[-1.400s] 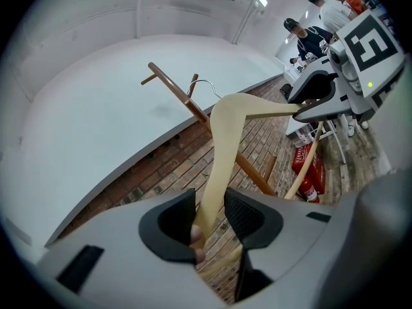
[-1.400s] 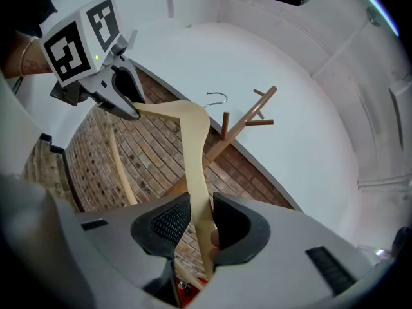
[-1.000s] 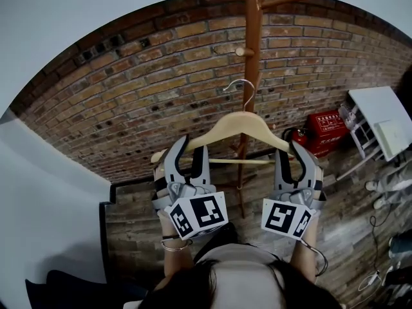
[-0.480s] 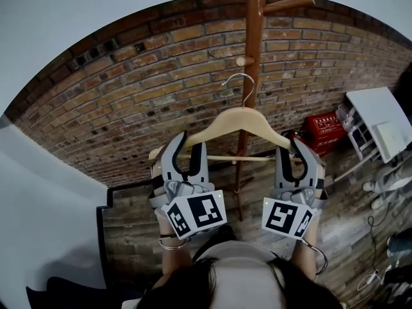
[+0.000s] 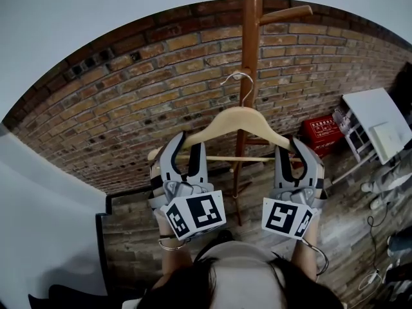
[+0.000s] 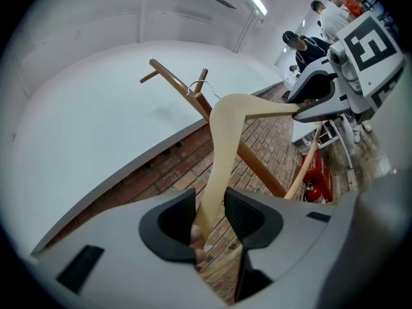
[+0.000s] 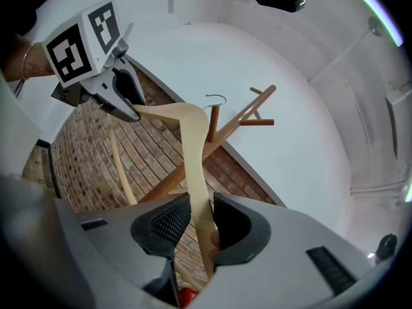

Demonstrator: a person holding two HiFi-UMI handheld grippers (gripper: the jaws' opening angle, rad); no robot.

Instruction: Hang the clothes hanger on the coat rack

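Clamping hanger (image 5: 239, 116) ends, L gripper (image 5: 192, 149), R gripper (image 5: 290, 150) jaws tight; hook (image 5: 235, 74) now higher up rack (image 5: 251, 18).

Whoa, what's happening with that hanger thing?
A person is holding a wooden clothes hanger with two grippers. The left gripper is shut on one end and the right gripper on the other. They hold it up in front of the coat rack. Its metal hook is close to the rack but does not look hung on it yet.
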